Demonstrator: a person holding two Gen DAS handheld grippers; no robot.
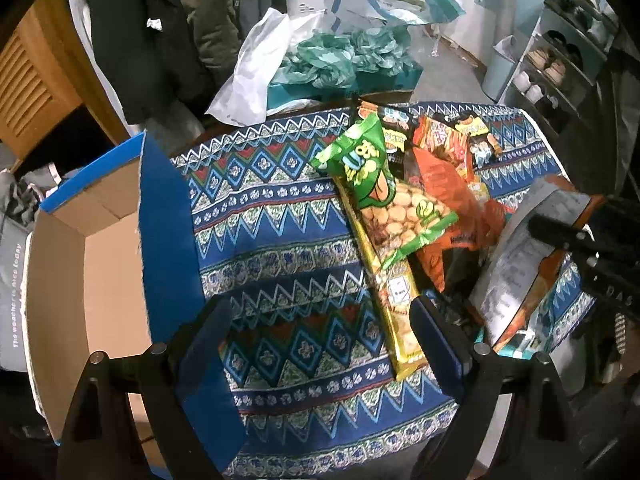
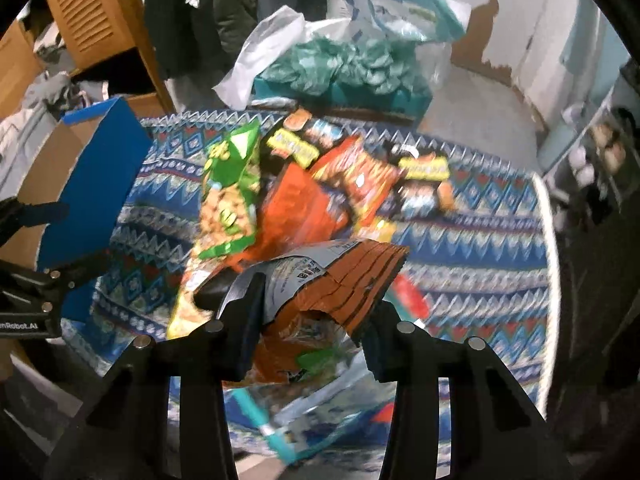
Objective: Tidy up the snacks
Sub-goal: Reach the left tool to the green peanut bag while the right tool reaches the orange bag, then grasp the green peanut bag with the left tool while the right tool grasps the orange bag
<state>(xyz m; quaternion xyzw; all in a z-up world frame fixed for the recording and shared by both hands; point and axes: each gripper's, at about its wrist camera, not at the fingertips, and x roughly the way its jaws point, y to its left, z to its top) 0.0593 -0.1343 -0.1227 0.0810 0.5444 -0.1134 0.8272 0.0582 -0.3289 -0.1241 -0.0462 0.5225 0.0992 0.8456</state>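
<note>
A pile of snack bags lies on a round table with a patterned blue cloth point(image 1: 288, 216): a green bag point(image 1: 384, 184), a long yellow packet point(image 1: 394, 300), orange bags point(image 1: 436, 184). An open blue cardboard box point(image 1: 92, 248) stands at the table's left. My left gripper point(image 1: 320, 320) is open and empty above the cloth, beside the yellow packet. My right gripper point(image 2: 316, 312) is shut on an orange-brown bag point(image 2: 352, 276), lifted over the pile; it also shows in the left wrist view point(image 1: 524, 264). The view is blurred.
Behind the table are a teal box with green tissue point(image 1: 344, 60), a white plastic bag point(image 1: 256, 76) and hanging coats point(image 1: 160, 32). A shoe rack point(image 1: 560, 56) stands at the right. A wooden cabinet point(image 1: 36, 80) is at the left. A teal packet point(image 2: 272, 428) lies under the right gripper.
</note>
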